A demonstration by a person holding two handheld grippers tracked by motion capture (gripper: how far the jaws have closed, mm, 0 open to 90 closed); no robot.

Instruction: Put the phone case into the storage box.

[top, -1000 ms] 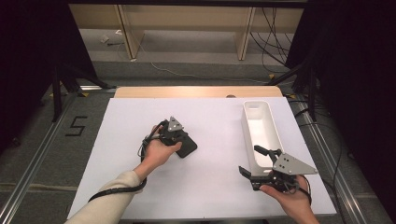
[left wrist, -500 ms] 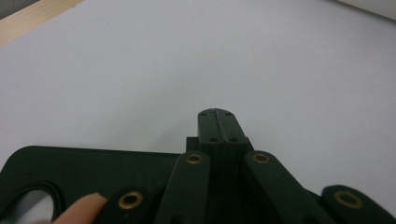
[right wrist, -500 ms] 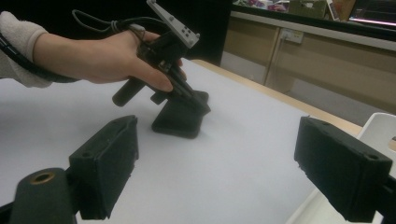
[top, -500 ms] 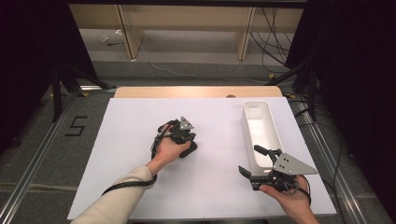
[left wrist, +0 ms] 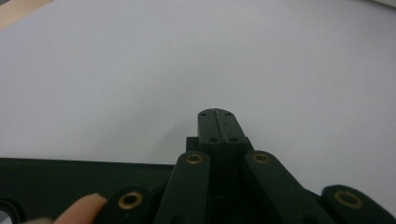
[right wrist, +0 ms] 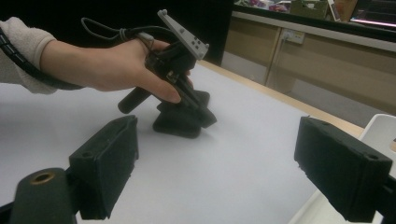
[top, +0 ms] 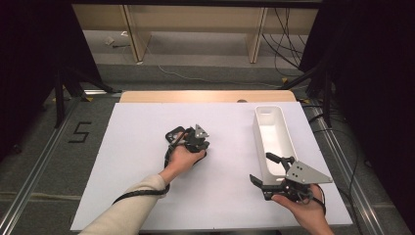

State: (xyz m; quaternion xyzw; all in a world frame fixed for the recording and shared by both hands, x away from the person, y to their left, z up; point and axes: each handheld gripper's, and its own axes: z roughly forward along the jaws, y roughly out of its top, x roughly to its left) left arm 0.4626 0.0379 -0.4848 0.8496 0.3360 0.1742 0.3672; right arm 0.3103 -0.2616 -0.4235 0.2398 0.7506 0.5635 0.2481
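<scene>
Left gripper (top: 195, 142) has shifted right, jaws pressed together on the flat black rectangular object (top: 174, 134) (unlifted); right gripper (top: 268, 170) spread, empty; white plastic bin (top: 274, 139) unfilled.

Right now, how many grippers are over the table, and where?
2. The left gripper, shut, is mid-table by a black object; the right gripper, open, is near the front right, at the white bin's near end.
</scene>
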